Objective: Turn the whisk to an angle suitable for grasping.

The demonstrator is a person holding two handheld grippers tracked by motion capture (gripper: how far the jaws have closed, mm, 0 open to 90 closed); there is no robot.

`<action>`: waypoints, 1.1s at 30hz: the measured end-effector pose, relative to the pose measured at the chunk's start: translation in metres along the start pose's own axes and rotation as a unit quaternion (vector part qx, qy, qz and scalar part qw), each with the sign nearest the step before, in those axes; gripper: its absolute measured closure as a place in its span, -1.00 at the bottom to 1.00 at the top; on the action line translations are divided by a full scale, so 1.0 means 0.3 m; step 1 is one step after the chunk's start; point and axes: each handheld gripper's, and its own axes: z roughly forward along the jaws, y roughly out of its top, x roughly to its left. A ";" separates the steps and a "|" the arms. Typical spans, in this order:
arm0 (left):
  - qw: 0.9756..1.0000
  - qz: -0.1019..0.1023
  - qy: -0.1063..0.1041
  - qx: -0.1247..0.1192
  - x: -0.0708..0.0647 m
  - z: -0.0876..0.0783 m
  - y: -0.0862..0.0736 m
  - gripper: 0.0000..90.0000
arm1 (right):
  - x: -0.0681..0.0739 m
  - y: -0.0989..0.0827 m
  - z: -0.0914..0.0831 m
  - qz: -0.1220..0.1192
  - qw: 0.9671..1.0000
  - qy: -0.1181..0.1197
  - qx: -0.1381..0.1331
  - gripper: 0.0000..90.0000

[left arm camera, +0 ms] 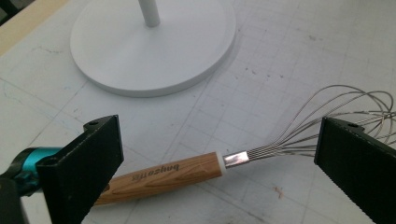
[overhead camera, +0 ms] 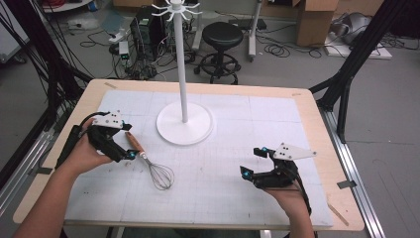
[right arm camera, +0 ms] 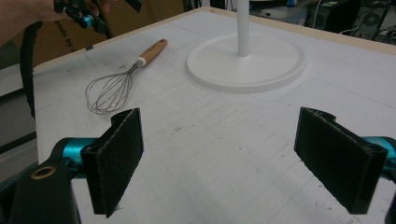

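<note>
Left gripper poised over a whisk lying just in front of the white stand, toward its left.

The whisk looks light; its wire loops would likely spring and slip, so the stiff wooden handle seems the place to grip. The left jaws gape wide astride handle and ferrule, hand tilted down. The right gripper rests apart to the stand's right, jaws open, holding nothing.
</note>
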 end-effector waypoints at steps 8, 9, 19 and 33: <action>0.997 0.014 -0.015 0.072 0.052 0.052 0.014 -0.96 | 0.000 -0.003 0.010 0.003 1.000 0.001 0.004 -0.67; 0.997 0.011 -0.019 0.075 0.057 0.058 0.013 -0.96 | 0.000 -0.003 0.010 0.002 1.000 0.000 0.004 -0.67; 0.986 0.042 -0.017 0.159 0.076 0.144 0.019 -0.96 | -0.003 -0.010 0.023 0.006 1.000 0.005 0.012 -0.67; 0.970 0.105 -0.033 0.217 0.074 0.231 -0.012 -0.96 | -0.005 -0.012 0.014 0.006 1.000 0.003 0.009 -0.67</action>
